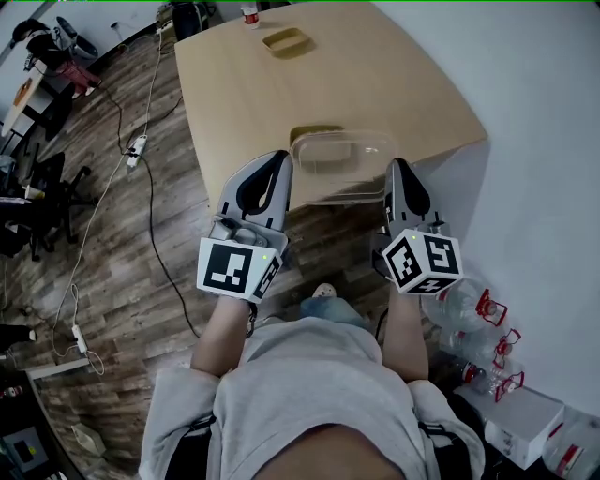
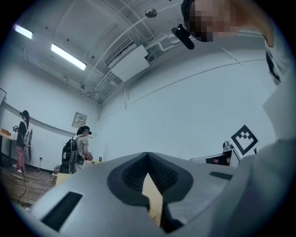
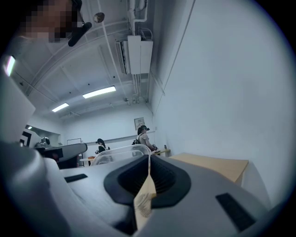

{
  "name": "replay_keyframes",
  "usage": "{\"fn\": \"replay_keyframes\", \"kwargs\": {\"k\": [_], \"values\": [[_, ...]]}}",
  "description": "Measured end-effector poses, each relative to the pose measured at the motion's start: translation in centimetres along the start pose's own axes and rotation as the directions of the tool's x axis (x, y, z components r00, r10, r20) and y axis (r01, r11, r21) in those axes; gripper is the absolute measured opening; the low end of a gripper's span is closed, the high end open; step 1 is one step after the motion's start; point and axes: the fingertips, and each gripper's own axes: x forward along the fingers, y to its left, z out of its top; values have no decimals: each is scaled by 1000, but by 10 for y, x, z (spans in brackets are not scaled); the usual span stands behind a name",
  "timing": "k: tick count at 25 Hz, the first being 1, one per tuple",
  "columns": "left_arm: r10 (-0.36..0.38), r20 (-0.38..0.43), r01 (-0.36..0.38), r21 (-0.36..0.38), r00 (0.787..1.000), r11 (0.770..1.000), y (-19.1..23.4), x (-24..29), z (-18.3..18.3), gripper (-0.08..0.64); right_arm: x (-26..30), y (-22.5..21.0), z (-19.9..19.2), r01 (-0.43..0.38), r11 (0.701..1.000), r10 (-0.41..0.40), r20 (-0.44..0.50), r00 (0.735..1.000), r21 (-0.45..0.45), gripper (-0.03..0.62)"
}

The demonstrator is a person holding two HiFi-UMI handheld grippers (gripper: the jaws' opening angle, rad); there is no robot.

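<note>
Lying at the near edge of the tabletop [image 1: 375, 75], a clear container [image 1: 342, 164] is flanked by both grippers.

- Left gripper [image 1: 275, 164]: held just beside the container's left end; contact cannot be told. In the left gripper view its jaws are seen pressed together at the tips, with nothing gripped; only a thin sliver of wood colour is shown through the slit lower down.
- Right gripper [image 1: 400, 169]: held just beside the container's right end; contact cannot be told. In the right gripper view its jaws are likewise seen closed on nothing, and the container's rim [image 3: 120, 152] is seen beyond them to the left, with the tabletop's corner [image 3: 217, 164] to the right.
- Container: transparent, oblong, round-cornered, open side up, and partly overlapped with a tan dish [image 1: 314, 134] at its far left side.
- Second tan dish [image 1: 288, 42]: set well apart, toward the far side of the tabletop.
- Cup [image 1: 249, 14]: small, red and white, placed at the far edge.
- Bottles [image 1: 469, 309]: clear, red-capped, gathered on the floor [image 1: 112, 262] at the near right, by the white wall [image 1: 534, 112].
- Cable [image 1: 155, 216]: trailed over the wood floor to the left.
- Two people [image 2: 81, 150]: seen standing far off in the left gripper view.
</note>
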Motion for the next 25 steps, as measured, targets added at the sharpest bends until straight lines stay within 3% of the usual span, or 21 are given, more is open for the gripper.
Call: {"fn": "replay_keyframes", "kwargs": {"k": [25], "values": [[-137,46,138,-31,990,990,-6,-157,37,11,-146,131,0,151,984,-142,92,986,-97,21]]}}
